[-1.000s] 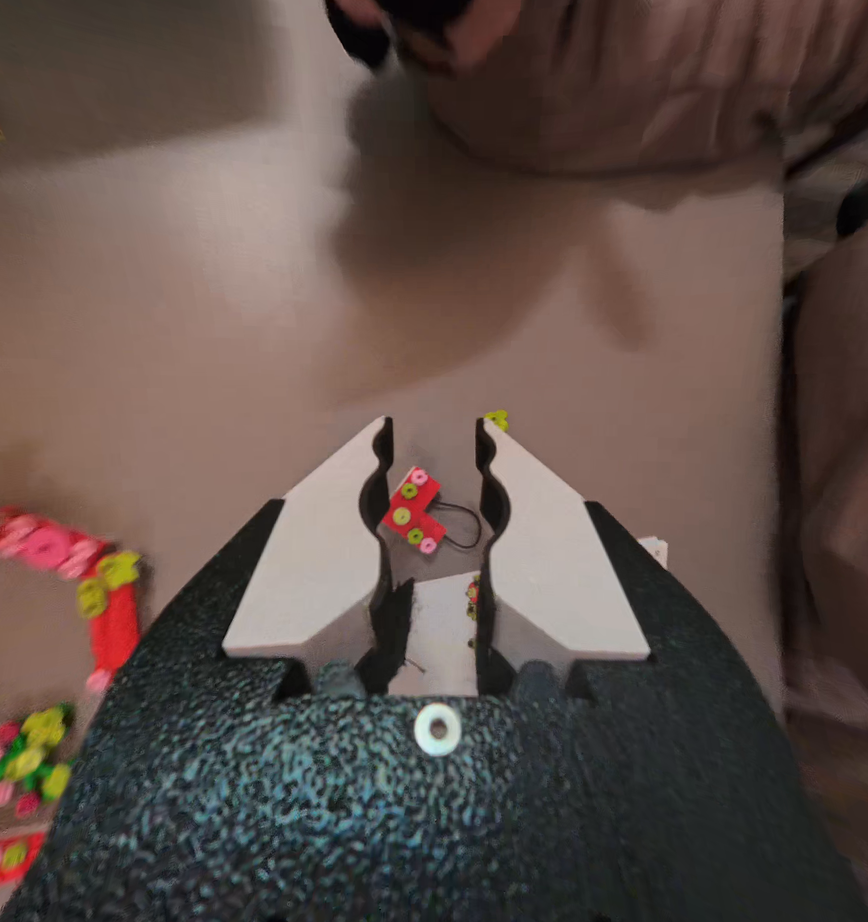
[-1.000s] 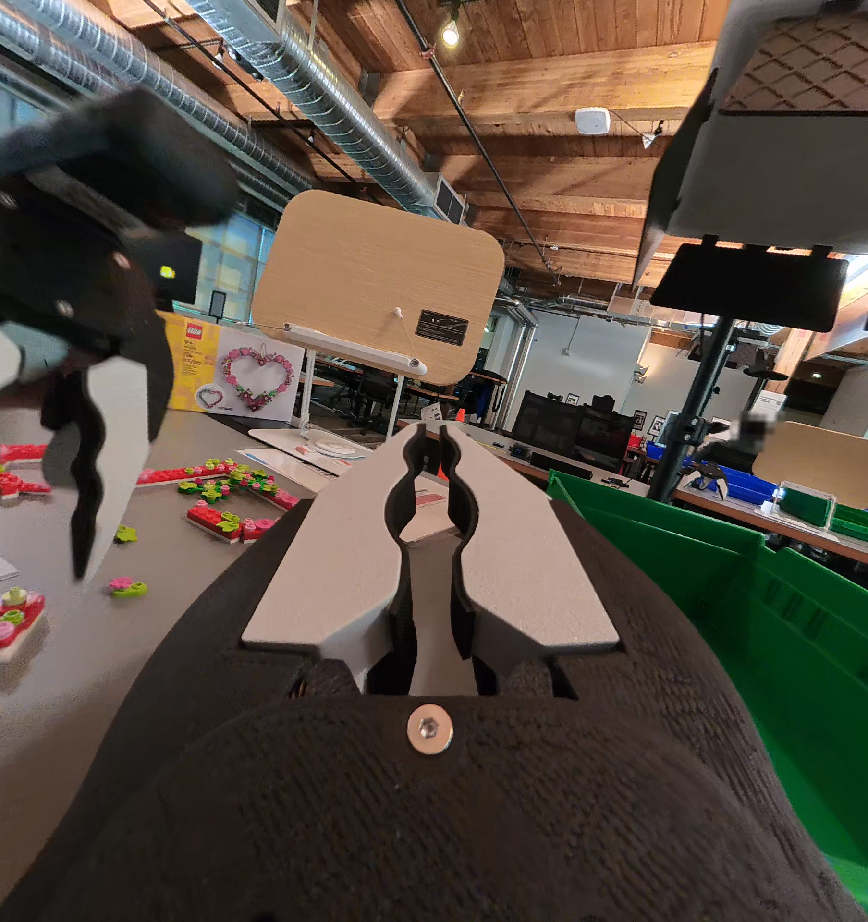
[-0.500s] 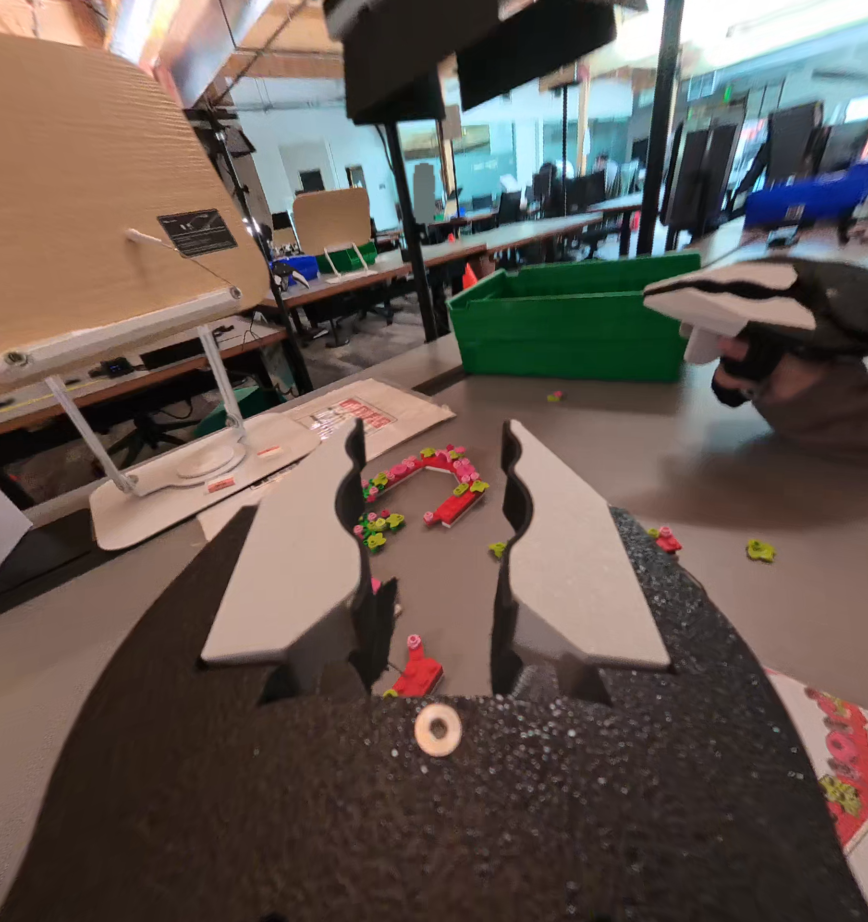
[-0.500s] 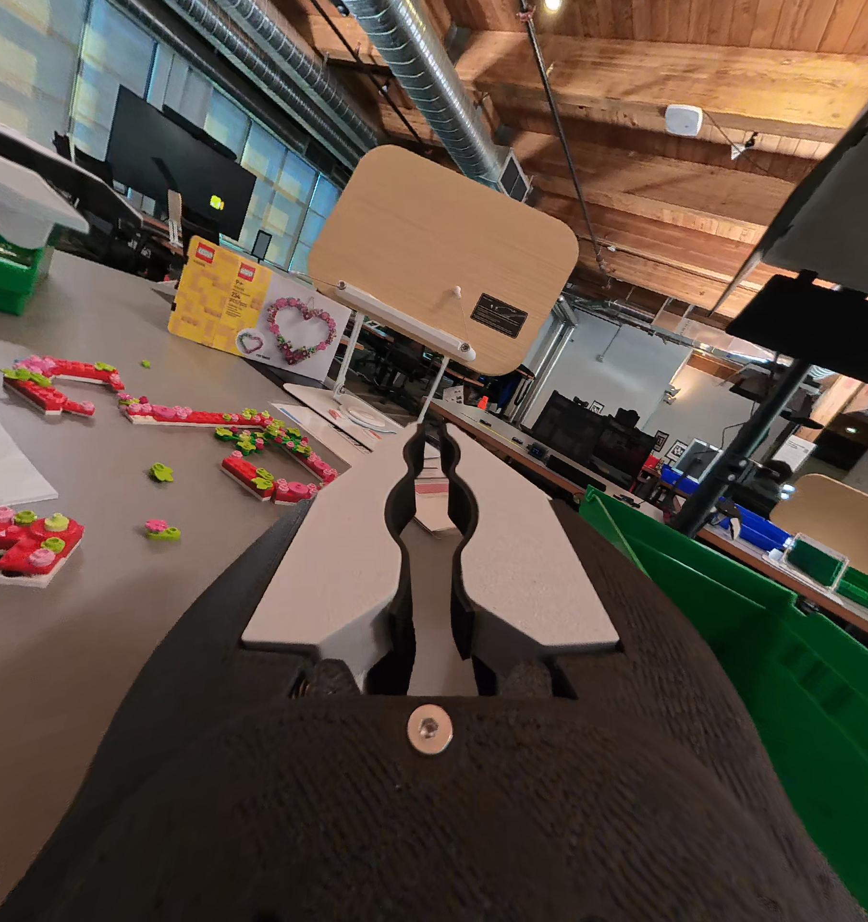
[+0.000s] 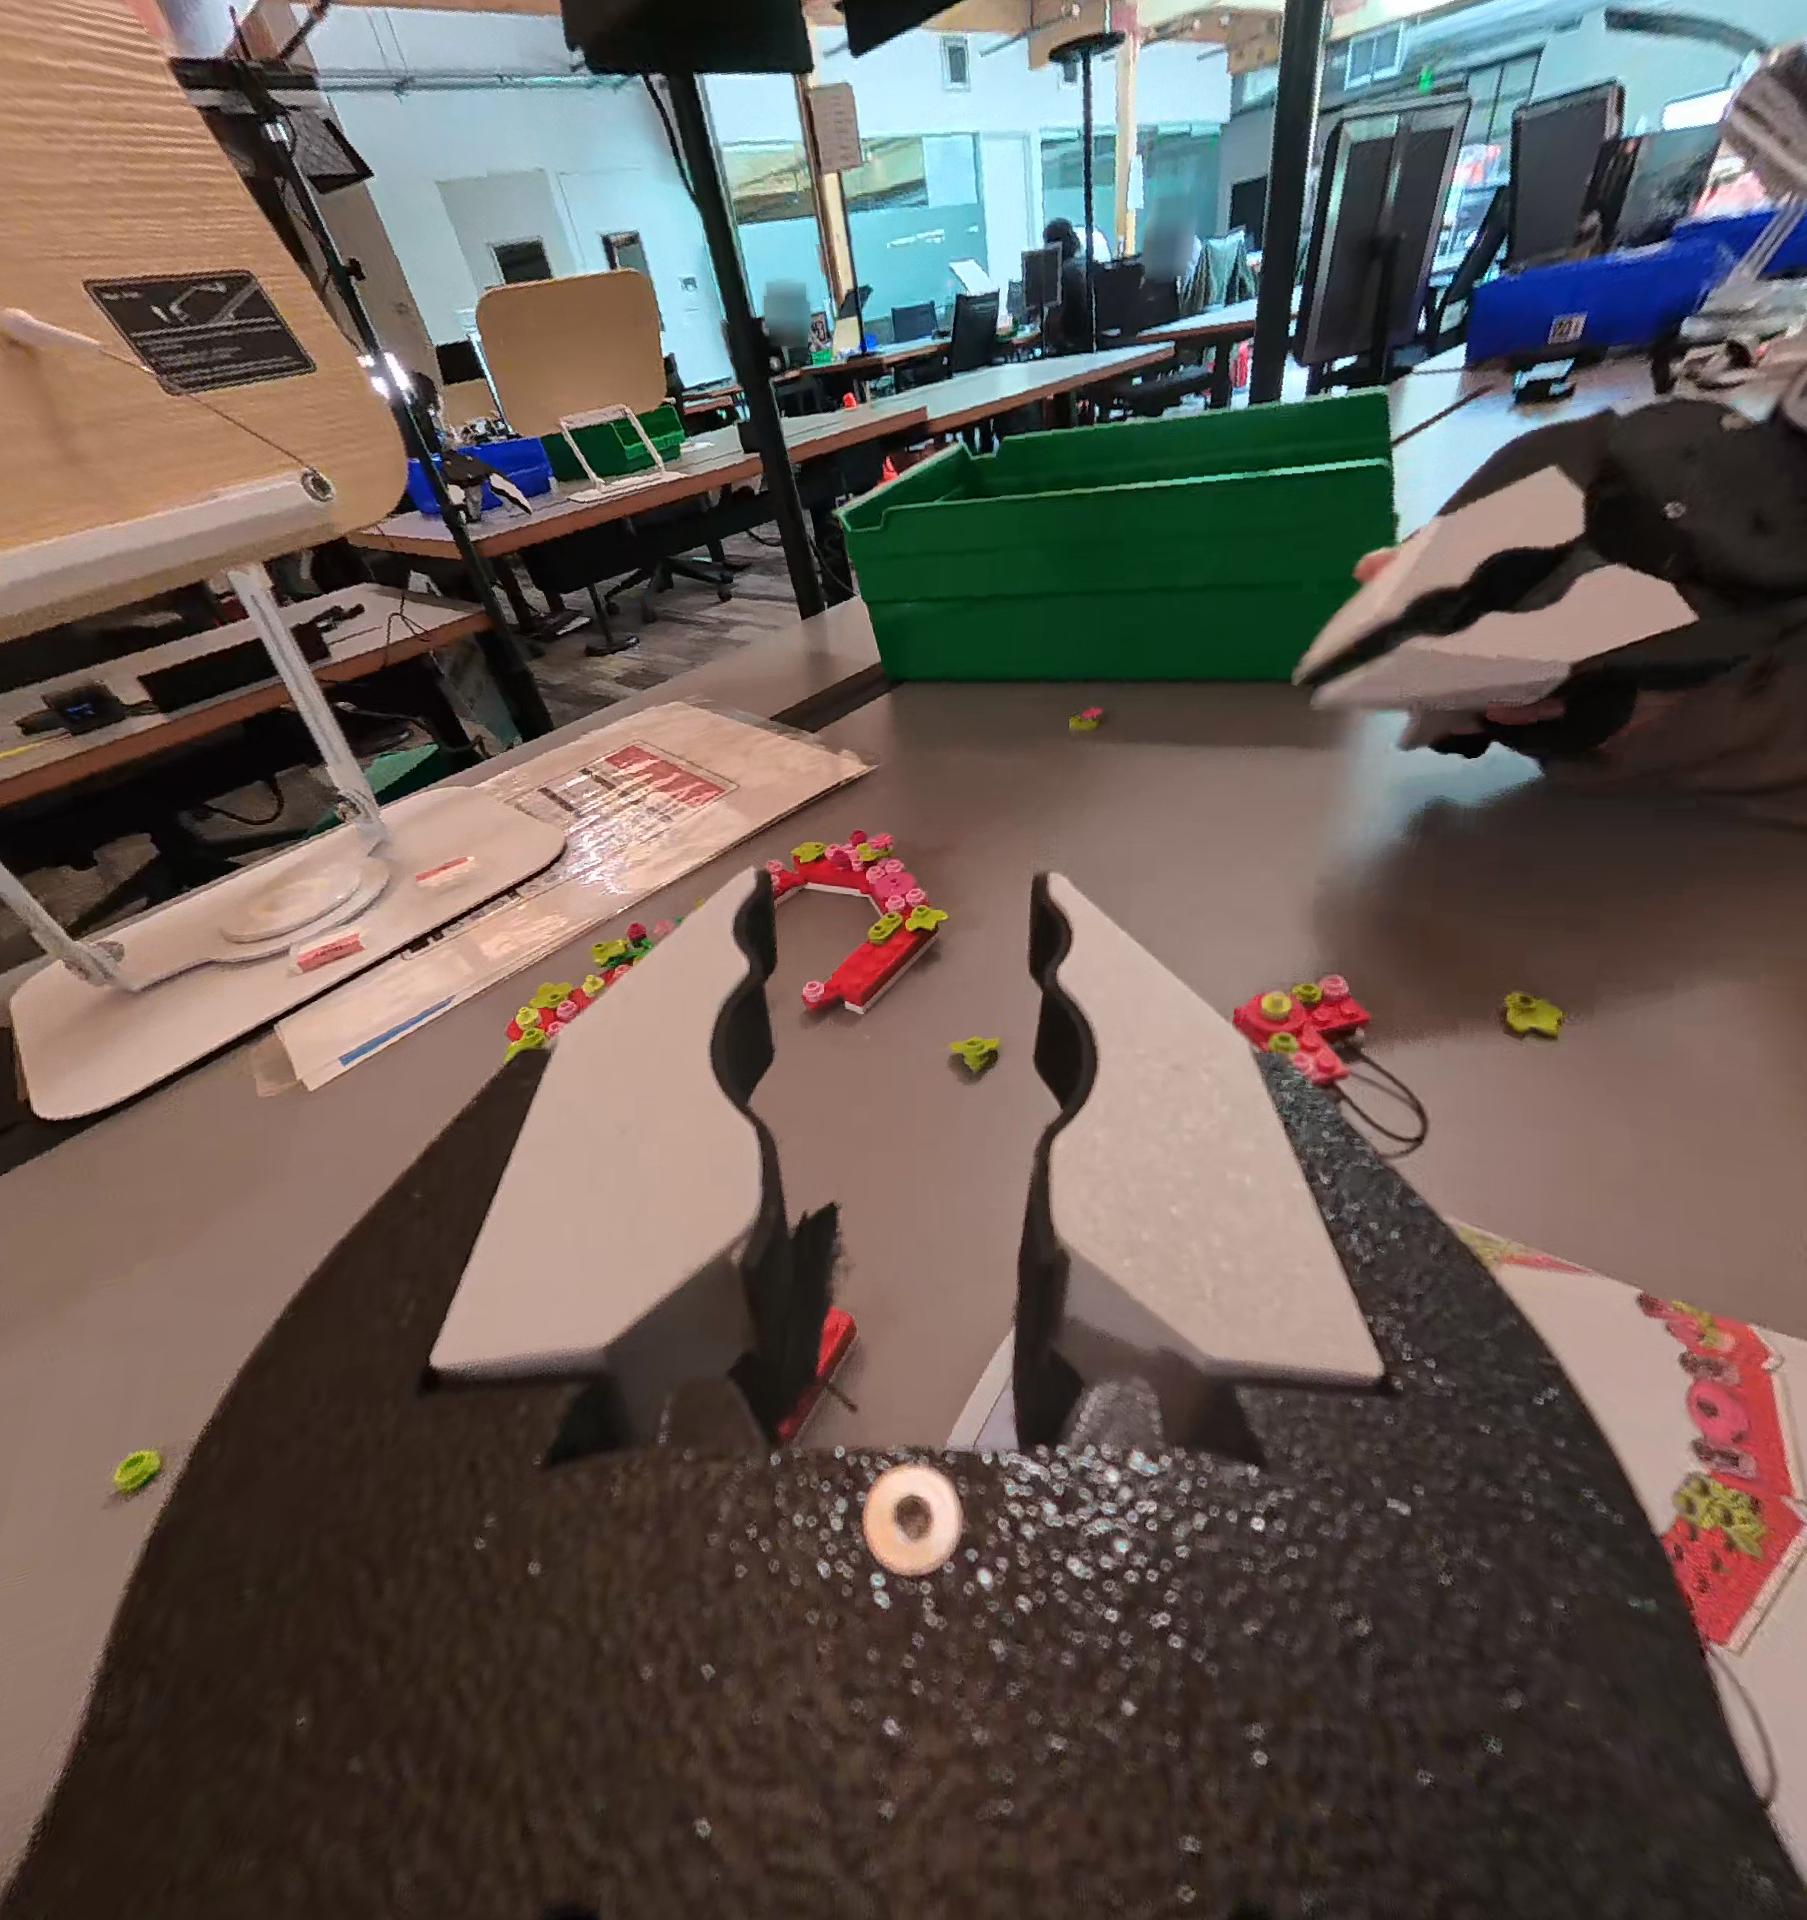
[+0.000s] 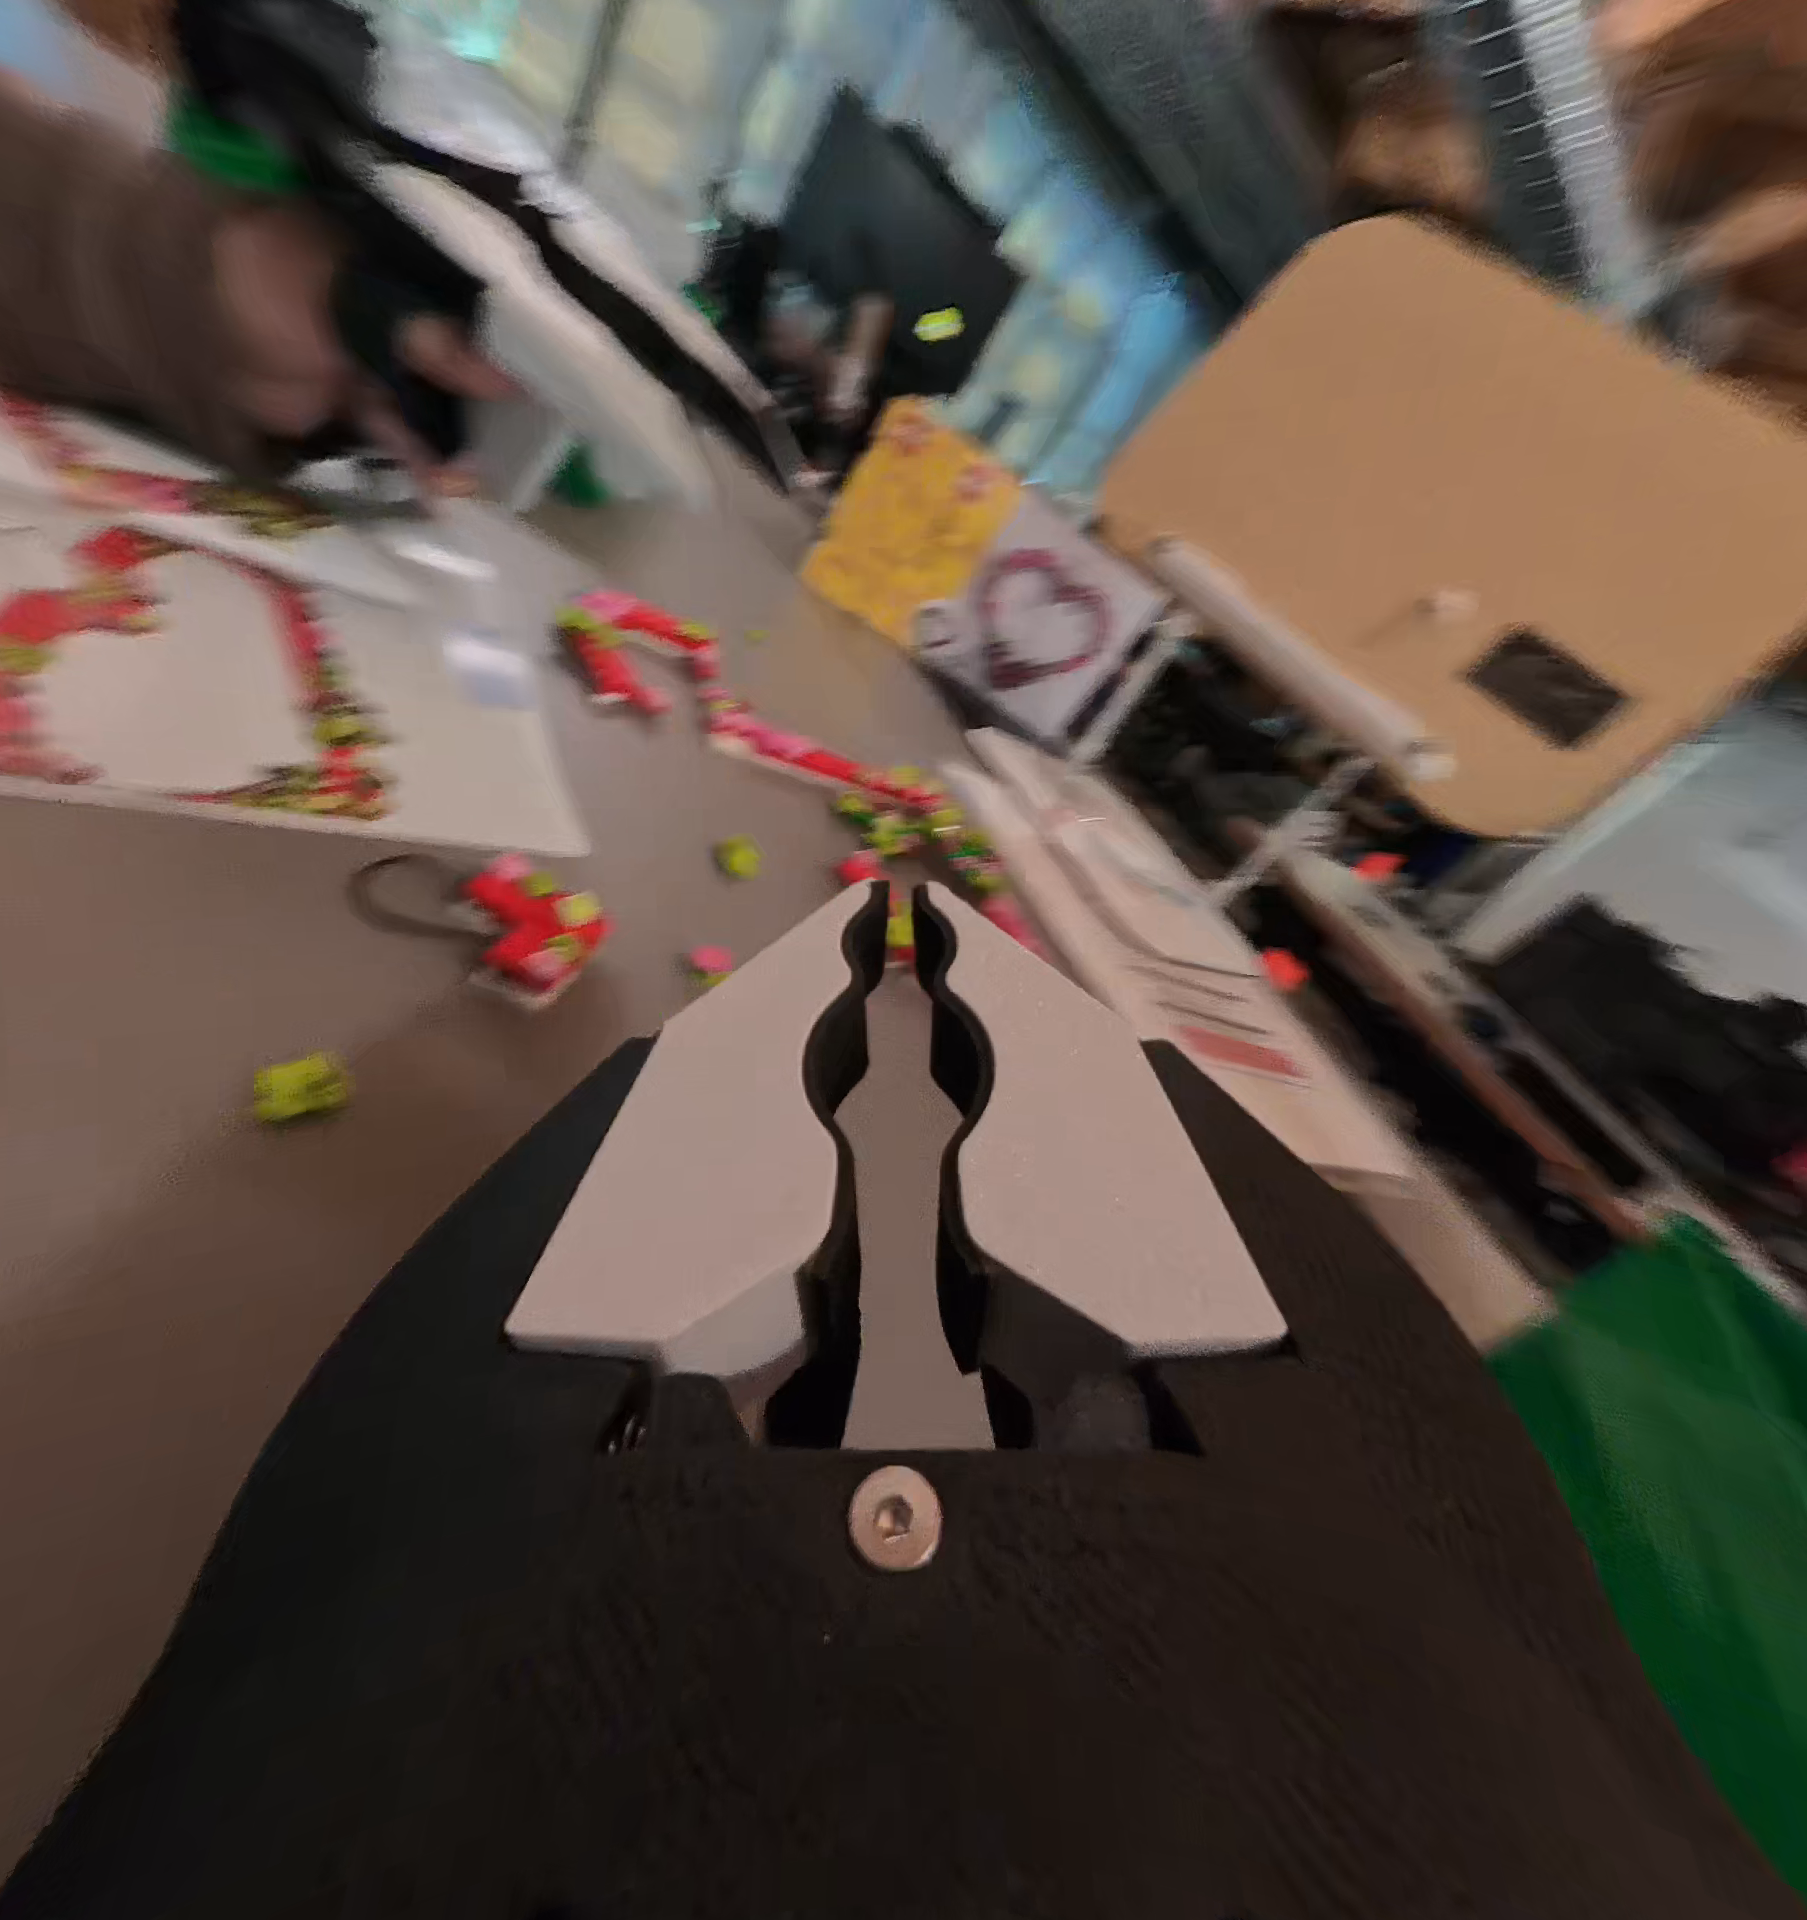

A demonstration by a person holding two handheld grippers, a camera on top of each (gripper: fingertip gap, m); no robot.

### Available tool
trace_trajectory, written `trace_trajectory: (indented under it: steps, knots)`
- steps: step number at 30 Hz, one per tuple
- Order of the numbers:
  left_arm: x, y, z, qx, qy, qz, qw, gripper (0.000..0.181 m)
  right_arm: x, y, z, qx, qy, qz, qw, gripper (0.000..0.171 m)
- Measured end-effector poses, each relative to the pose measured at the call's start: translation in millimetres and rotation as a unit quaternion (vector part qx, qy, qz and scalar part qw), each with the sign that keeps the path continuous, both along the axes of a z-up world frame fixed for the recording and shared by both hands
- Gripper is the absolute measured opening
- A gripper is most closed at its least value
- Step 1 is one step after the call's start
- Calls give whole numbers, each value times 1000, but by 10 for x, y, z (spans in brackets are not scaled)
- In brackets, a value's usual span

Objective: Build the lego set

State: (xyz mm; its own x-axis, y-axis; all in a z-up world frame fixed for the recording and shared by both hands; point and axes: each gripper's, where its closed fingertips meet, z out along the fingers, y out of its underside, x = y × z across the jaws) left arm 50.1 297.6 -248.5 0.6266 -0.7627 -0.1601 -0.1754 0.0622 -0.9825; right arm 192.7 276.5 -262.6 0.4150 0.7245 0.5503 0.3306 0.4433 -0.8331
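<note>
Left wrist view: left gripper [image 5: 901, 914] gapes empty above the desk [image 5: 1138, 831]; a curved red Lego segment [image 5: 868, 930] lies ahead. Right gripper [image 6: 900, 902], nearly closed, holds nothing.

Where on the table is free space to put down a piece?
Bare grey table lies between the green bin and the curved red build. Crowded: around that build, the papers and the small red piece.

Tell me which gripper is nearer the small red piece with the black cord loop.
Left. The left gripper hovers open just beside the red piece with the cord; the right gripper is farther back, raised near the green bin.
</note>
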Motion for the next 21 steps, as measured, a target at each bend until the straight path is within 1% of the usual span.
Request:
trace_trajectory:
  steps: [2,4,5,7,10,14,21]
  knots:
    - [13,5,-41,-3,11,-1,1000,48,-139,-235,-267,-81,-67,95,990,3]
    - [24,0,-67,-7,17,-5,1000,46,-186,-480,-394,-165,-97,174,966,4]
    - [30,-6,-76,-9,19,-8,1000,45,-195,-585,-423,-204,-107,202,952,7]
    - [48,-20,-89,-14,21,-15,1000,44,-195,-731,-509,-256,-137,232,928,10]
    - [82,-38,-124,-20,26,-24,999,43,-177,-788,-677,-279,-184,228,914,13]
    - [130,-62,-180,-24,39,-32,998,42,-177,-828,-741,-297,-203,228,905,14]
    - [175,-92,-223,-20,58,-39,997,42,-165,-834,-846,-292,-236,215,902,12]
